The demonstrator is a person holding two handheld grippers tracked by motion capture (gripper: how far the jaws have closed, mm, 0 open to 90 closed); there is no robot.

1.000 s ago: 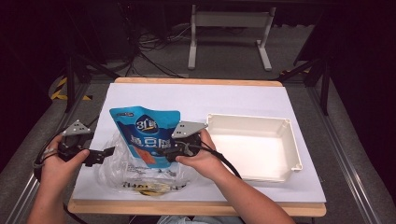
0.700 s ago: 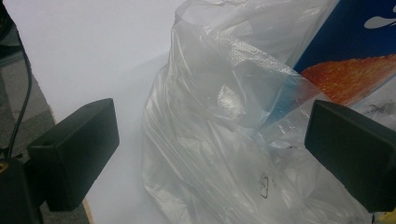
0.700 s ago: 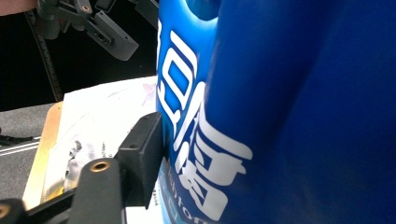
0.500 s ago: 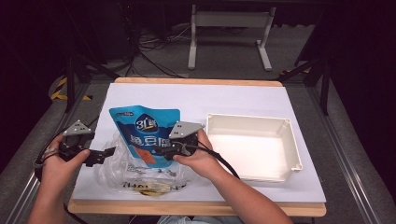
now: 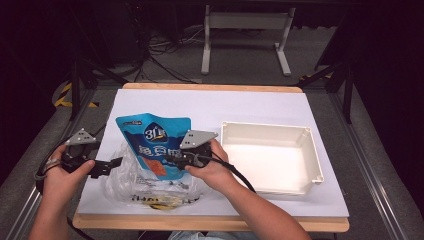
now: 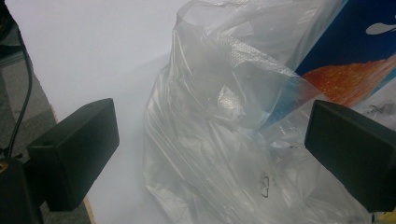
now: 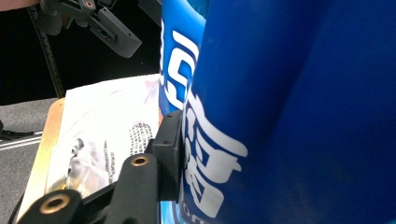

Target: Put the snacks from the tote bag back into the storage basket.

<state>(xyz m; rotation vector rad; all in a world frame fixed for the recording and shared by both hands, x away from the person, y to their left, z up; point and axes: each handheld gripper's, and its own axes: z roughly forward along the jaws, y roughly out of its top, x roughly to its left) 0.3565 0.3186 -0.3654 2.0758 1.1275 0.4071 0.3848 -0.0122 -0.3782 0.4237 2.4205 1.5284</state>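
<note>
**Print on the blue pouch**

The blue snack pouch (image 5: 154, 145) carries a round white badge near its top reading "3" followed by a character too small to make out. Below that badge runs a row of large white Chinese characters, blurred from the high view. The right gripper view shows parts of those white characters close up (image 7: 205, 154), cropped and unreadable.
</note>
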